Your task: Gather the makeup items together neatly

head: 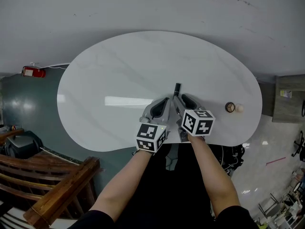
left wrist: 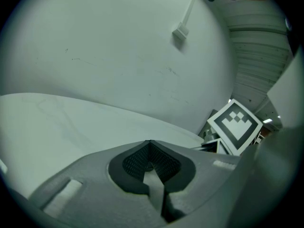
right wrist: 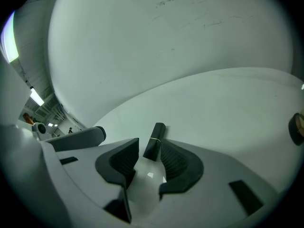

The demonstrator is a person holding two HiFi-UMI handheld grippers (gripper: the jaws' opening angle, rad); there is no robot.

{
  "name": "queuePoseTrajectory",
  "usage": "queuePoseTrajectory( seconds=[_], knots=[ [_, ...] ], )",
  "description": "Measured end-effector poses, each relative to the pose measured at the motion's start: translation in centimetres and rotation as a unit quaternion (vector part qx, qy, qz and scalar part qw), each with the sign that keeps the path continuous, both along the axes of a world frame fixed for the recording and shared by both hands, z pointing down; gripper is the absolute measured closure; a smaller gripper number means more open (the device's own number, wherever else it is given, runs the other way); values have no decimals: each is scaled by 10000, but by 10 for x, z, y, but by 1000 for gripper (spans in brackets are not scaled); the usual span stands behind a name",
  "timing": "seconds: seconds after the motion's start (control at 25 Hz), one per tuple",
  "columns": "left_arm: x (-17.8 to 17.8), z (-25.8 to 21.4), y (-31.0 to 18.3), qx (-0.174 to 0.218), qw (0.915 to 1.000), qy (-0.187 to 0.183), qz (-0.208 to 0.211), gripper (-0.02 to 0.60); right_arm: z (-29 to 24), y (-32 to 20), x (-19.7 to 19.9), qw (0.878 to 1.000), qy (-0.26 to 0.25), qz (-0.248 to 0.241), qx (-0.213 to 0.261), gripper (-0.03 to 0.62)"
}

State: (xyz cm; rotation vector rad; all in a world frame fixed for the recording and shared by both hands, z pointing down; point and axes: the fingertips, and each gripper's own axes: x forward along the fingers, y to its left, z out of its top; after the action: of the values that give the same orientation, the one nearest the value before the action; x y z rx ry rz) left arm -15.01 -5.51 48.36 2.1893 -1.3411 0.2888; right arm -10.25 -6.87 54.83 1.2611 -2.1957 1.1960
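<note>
The right tool [right wrist: 148, 152] has its jaws parted around a black lipstick tube [right wrist: 155, 141] that lies at the near middle of the white counter [head: 124, 66]. A gap shows beside the tube, so it is not gripped. The left tool [left wrist: 151, 151], just to its left, is closed and empty. A small round pot [head: 230, 107] and a pale round piece [head: 239, 108] sit together, well apart to the right.

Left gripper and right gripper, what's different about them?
The left gripper has its fingers shut; the right gripper has its fingers apart. Nothing is between the left gripper's fingers; a black makeup tube sits between the right gripper's. Both are grey and reach over the white table.
</note>
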Motion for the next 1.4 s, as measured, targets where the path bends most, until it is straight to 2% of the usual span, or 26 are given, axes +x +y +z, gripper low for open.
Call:
queuePoseTrajectory(
  seconds=[0.48, 0.72, 0.88, 1.4],
  knots=[
    [-4, 5, -3, -61, 10000, 10, -64, 572, 19, -8, -8, 9977, 633, -133, -206, 441],
    [-5, 5, -3, -86, 9999, 4, -83, 572, 24, -7, -10, 9966, 746, -190, -276, 442],
    [-3, 6, -2, -84, 9999, -17, -90, 572, 25, -7, -9, 9952, 880, -302, -313, 485],
    [33, 2, 5, -82, 9999, -24, 131, 572, 11, 3, 33, 9974, 674, 74, -235, 485]
  ],
)
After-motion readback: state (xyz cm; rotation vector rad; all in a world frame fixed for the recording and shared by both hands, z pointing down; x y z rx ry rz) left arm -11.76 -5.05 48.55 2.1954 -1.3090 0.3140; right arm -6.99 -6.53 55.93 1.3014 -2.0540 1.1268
